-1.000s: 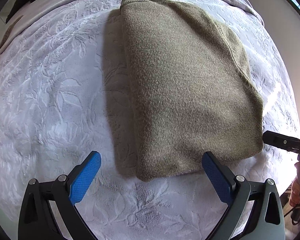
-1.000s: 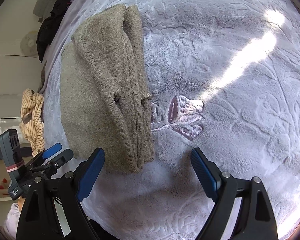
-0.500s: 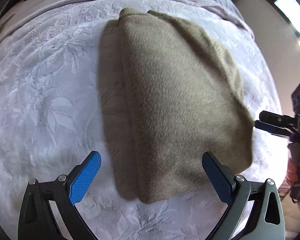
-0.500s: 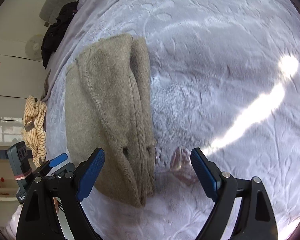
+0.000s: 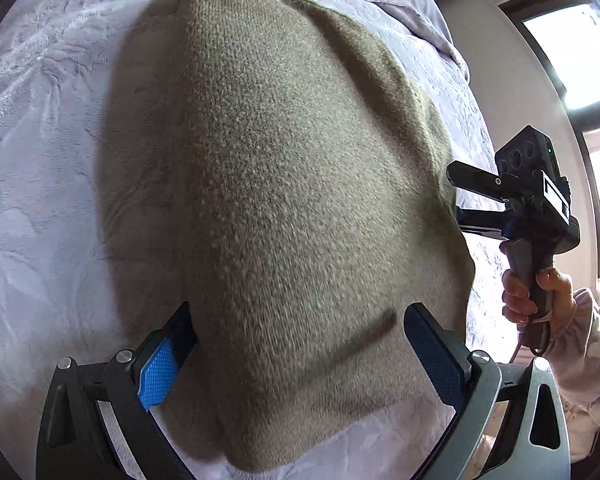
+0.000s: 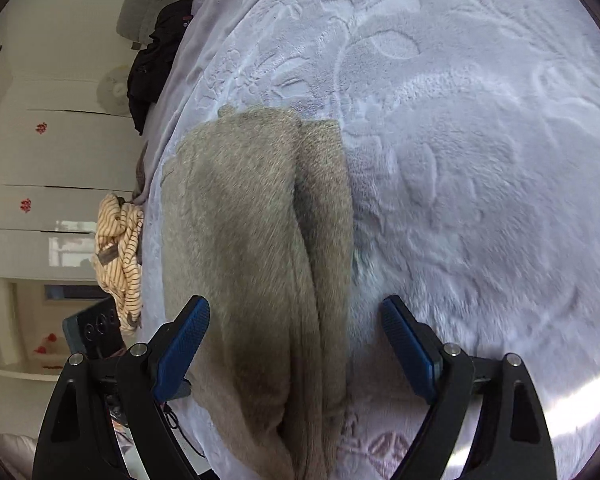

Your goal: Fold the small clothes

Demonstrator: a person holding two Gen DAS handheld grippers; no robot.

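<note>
A folded olive-brown knit sweater [image 5: 284, 168] lies on a pale embossed bedspread [image 5: 40, 160]. My left gripper [image 5: 300, 348] is open, its blue-padded jaws straddling the sweater's near edge. The right gripper shows in the left wrist view [image 5: 456, 192] at the sweater's right edge, held by a hand. In the right wrist view the sweater [image 6: 252, 240] lies lengthwise with its layered fold edges on the right. My right gripper [image 6: 296, 340] is open, its jaws astride the sweater's near end.
A striped yellow-and-white garment [image 6: 120, 252] lies at the bed's left edge and dark clothes [image 6: 152, 56] lie farther back. White cupboards [image 6: 40, 160] stand beyond. A window [image 5: 580, 40] is on the right. The bedspread [image 6: 480, 160] stretches wide to the right of the sweater.
Both grippers have moved forward and lower onto the sweater. Their open jaws now straddle its near edges; before, they hung back from it. The sweater lies as before.
</note>
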